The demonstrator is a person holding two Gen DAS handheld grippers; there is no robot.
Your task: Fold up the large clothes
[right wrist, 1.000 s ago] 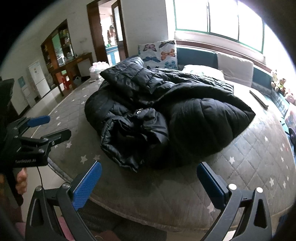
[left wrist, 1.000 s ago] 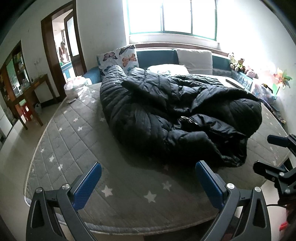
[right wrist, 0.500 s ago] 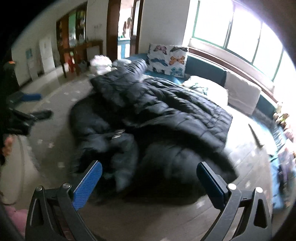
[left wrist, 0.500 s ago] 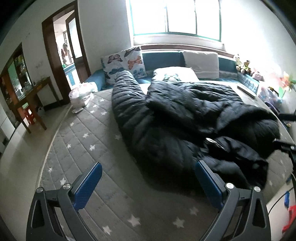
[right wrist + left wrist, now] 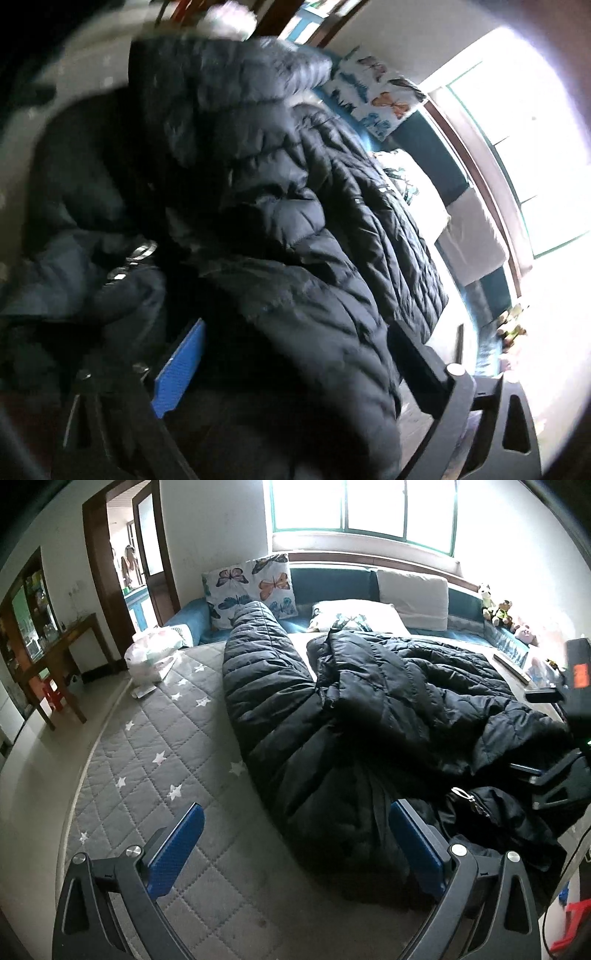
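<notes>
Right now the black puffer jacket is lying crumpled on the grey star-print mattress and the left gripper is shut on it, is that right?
Not quite. In the left wrist view the left gripper is open above the grey star-print mattress, gripping nothing. The black puffer jacket does lie crumpled there.

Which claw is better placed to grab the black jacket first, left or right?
Right, probably. The right claw is open with the black jacket bulging between its fingers, while the left claw is open over the grey star mattress, only at the jacket's edge.
</notes>
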